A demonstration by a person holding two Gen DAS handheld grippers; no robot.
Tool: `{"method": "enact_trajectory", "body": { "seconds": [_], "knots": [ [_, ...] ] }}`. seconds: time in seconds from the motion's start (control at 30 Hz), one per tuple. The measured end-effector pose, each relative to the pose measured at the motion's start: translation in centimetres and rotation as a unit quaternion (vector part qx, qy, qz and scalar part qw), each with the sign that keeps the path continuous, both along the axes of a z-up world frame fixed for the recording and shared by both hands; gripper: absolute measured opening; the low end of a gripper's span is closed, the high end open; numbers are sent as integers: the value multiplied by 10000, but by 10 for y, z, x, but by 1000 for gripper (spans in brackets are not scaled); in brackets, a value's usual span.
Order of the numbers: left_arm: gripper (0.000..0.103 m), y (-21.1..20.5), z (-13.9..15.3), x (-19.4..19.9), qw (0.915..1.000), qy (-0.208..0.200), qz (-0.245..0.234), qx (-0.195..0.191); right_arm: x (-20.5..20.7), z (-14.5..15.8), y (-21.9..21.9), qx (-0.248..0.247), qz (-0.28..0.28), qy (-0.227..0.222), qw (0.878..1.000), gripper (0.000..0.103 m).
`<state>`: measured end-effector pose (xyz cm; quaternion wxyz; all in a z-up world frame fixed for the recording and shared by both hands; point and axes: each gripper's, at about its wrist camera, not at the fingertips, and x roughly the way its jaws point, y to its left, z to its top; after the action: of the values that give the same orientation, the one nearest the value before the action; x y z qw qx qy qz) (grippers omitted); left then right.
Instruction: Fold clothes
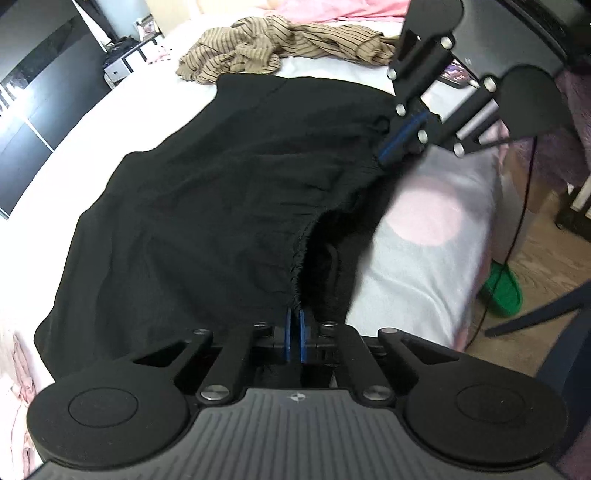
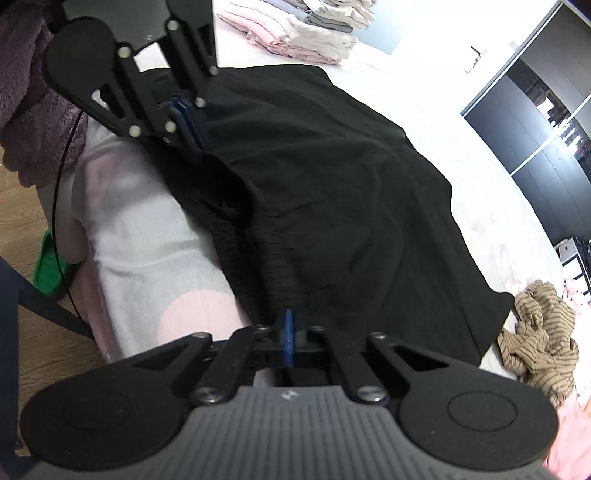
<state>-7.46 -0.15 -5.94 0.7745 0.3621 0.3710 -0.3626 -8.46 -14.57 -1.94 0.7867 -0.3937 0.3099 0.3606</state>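
A black garment (image 1: 207, 206) with a gathered elastic waistband lies spread over the white bed (image 1: 66, 155). My left gripper (image 1: 294, 314) is shut on one end of the waistband at the bed's near edge. My right gripper (image 1: 388, 155) is shut on the other end of the waistband, further along the same edge. In the right wrist view the right gripper (image 2: 288, 317) pinches the black garment (image 2: 351, 192), and the left gripper (image 2: 192, 140) holds the far end. The waistband sags open between the two grippers.
A crumpled tan striped garment (image 1: 273, 44) lies beyond the black one on the bed. Folded pale clothes (image 2: 314, 33) are stacked at the far corner. A pink-dotted blanket (image 1: 424, 210) hangs over the bed's side. A green slipper (image 1: 502, 291) and a dark cable lie on the wooden floor.
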Motion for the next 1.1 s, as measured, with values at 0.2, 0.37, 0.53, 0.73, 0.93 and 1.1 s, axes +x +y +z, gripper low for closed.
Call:
{"method": "enact_trajectory", "body": {
  "seconds": [0.2, 0.37, 0.53, 0.73, 0.93, 1.1],
  "knots": [
    [3, -6, -10, -8, 9996, 53, -236, 173, -4, -10, -2, -223, 54, 313, 9992, 0],
    [9, -7, -7, -3, 9999, 97, -52, 57, -7, -2, -6, 134, -132, 157, 9997, 23],
    [27, -13, 6, -8, 9988, -141, -137, -443, -4, 1, -14, 295, -535, -10, 9981, 37],
    [23, -30, 14, 17, 9938, 25, 531, -973, 18, 6, -31, 655, -1665, -4, 9839, 37],
    [13, -38, 21, 40, 9779, 358, 1339, -1563, 56, 13, -73, 1702, -3431, 981, 9185, 38],
    [10, -35, 16, 47, 9708, 733, 1592, -1635, 76, 7, -102, 2211, -4147, 1549, 8690, 47]
  ]
}}
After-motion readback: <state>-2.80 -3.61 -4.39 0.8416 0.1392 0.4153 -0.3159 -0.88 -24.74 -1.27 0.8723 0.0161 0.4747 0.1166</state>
